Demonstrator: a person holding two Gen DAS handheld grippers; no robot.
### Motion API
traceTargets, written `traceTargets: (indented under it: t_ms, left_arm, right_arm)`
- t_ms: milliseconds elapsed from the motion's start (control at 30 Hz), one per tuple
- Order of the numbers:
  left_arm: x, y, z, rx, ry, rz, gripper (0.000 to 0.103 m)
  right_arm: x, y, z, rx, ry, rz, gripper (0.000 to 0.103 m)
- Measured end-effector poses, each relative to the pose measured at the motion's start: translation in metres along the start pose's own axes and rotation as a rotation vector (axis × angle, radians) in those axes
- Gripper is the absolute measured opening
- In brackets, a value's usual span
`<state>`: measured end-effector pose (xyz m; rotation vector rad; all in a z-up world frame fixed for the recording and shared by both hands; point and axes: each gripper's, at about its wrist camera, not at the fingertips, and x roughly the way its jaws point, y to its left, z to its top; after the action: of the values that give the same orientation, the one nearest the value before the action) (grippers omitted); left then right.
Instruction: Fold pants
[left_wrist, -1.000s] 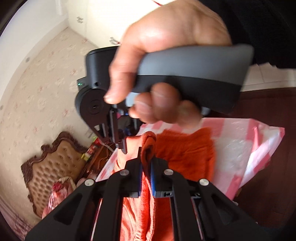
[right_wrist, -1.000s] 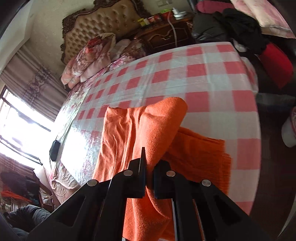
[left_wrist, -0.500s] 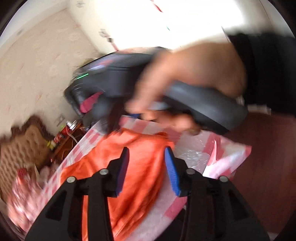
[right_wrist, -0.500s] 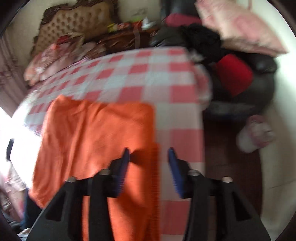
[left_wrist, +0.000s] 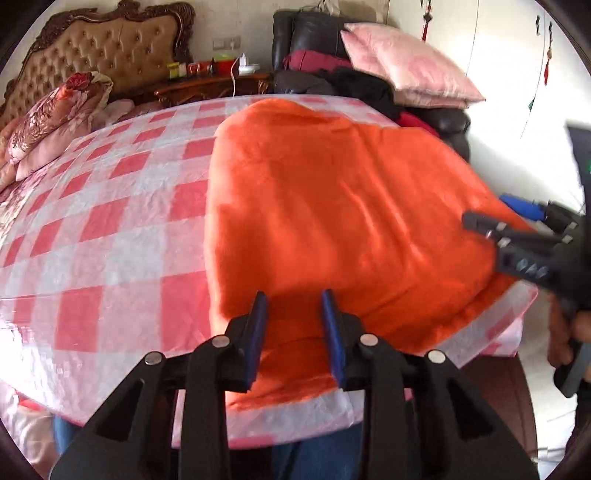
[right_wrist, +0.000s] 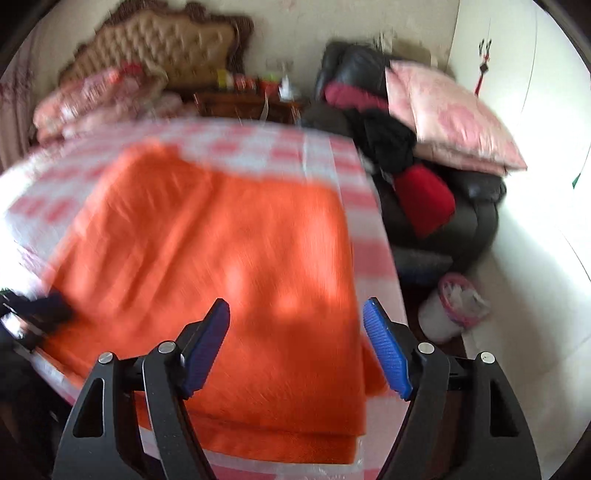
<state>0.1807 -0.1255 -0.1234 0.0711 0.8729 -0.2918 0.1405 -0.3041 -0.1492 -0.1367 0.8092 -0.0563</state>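
Lying folded on the near right part of the checked bed cover (left_wrist: 110, 229): orange pants (left_wrist: 332, 206), layered edges at the near side. Left gripper (left_wrist: 295, 328) hovers over the near edge, jaws partly apart, empty. Right gripper (right_wrist: 297, 347) above the pants, jaws wide apart, empty. Far side: headboard (left_wrist: 110, 48), pink pillow (left_wrist: 402, 66), dark clothes pile (right_wrist: 388, 136).

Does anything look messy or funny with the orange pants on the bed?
Nothing much. The orange pants lie folded on the checked sheet. Only the near edge looks slightly untidy: lower layers stick out past the top one. Both grippers are open, holding nothing.
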Motion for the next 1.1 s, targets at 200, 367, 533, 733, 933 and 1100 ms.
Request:
traceTargets:
  t_ms: [200, 367, 533, 733, 933, 1100]
  left_arm:
    - [-0.017, 0.023, 0.04, -0.006, -0.131, -0.015, 0.03]
    - [0.036, 0.006, 0.107, 0.15, -0.07, -0.073, 0.03]
    - [0.106, 0.023, 0.135, 0.157, 0.057, 0.049, 0.025]
    - [0.104, 0.061, 0.146, 0.045, 0.001, 0.131, 0.024]
    - [0.028, 0.037, 0.097, 0.016, -0.11, -0.019, 0.024]
    - [0.029, -0.008, 0.029, 0.093, -0.001, -0.056, 0.024]
  right_arm:
    - [0.007, -0.016, -0.014, 0.128, -0.006, 0.062, 0.081]
    - [0.009, -0.015, -0.011, 0.118, 0.003, 0.05, 0.081]
    - [0.011, -0.018, -0.012, 0.139, 0.032, 0.071, 0.081]
    - [0.012, -0.016, -0.01, 0.134, 0.045, 0.062, 0.081]
    - [0.011, -0.014, -0.011, 0.14, 0.046, 0.051, 0.081]
    - [0.01, -0.013, -0.011, 0.13, 0.045, 0.051, 0.082]
